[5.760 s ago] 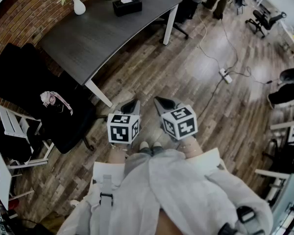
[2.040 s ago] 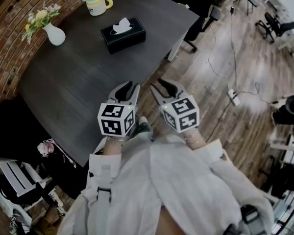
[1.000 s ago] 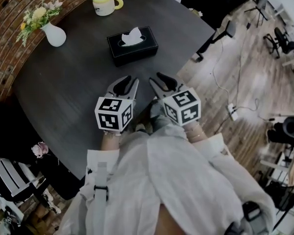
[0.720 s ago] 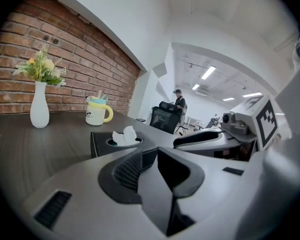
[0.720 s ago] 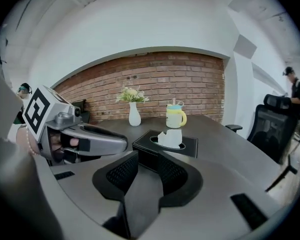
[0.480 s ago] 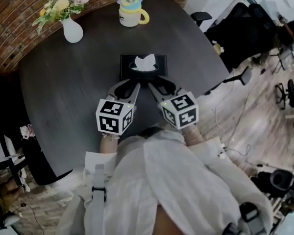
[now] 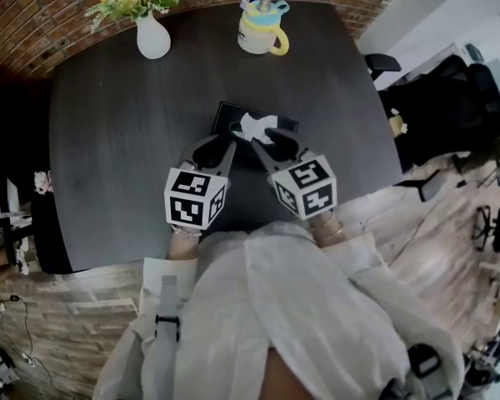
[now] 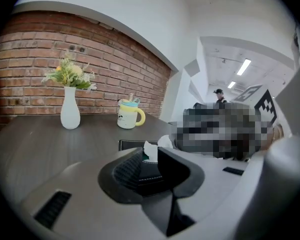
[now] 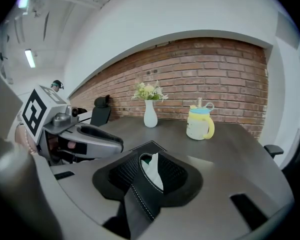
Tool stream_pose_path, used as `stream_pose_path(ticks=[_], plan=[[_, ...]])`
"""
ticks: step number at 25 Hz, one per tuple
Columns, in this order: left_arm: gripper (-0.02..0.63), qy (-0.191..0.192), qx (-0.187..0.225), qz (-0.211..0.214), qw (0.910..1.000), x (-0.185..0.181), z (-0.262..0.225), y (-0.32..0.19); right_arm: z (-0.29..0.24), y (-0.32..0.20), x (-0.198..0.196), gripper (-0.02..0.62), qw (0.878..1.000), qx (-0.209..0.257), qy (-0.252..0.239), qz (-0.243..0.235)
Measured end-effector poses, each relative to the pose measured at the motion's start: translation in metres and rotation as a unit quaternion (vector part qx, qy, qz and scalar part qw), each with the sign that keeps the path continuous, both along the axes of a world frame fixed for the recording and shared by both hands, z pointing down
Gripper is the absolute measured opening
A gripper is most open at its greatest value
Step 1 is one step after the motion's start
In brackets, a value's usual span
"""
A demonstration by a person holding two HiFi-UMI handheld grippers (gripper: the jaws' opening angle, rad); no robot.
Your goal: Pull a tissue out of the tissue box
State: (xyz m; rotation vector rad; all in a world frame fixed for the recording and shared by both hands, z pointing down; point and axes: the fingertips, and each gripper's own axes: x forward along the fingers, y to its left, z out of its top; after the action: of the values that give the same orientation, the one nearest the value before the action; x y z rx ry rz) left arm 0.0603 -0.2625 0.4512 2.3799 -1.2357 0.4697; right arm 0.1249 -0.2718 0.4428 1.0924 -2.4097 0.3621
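Tissue box [image 7: 227, 113]: sitting mid-table [image 7: 108, 140], at twelve o'clock from both grippers, with a white tissue [image 7: 252, 125] sticking up out of its slot.
Left gripper [image 7: 212, 150]: hovering at the box's seven o'clock edge, jaws standing apart, gripping nothing.
Right gripper [image 7: 273, 144]: hanging over the box's near side, jaws gaping, the tissue showing in the gap, unpinched.
Vase [image 7: 152, 36]: standing at eleven o'clock from the box.
Mug [image 7: 260, 33]: standing at twelve o'clock.
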Motion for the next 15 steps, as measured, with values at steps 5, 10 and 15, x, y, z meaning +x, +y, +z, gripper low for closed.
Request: stream_pose_path(ticks=[5, 10, 15], plan=[[0.087, -0.009, -0.008, -0.056, 0.9984, -0.003, 0.005, -0.006, 0.008, -0.008, 0.004, 0.107, 0.999, -0.011, 0.003, -0.049], [0.092, -0.018, -0.024, -0.087, 0.9957, -0.003, 0.016, 0.002, 0.018, -0.007, 0.012, 0.107, 0.997, -0.023, -0.001, -0.071], [0.092, -0.034, -0.038, -0.094, 0.9942, -0.001, 0.025, 0.010, 0.024, -0.005, 0.011, 0.106, 0.996, -0.032, -0.007, -0.082]])
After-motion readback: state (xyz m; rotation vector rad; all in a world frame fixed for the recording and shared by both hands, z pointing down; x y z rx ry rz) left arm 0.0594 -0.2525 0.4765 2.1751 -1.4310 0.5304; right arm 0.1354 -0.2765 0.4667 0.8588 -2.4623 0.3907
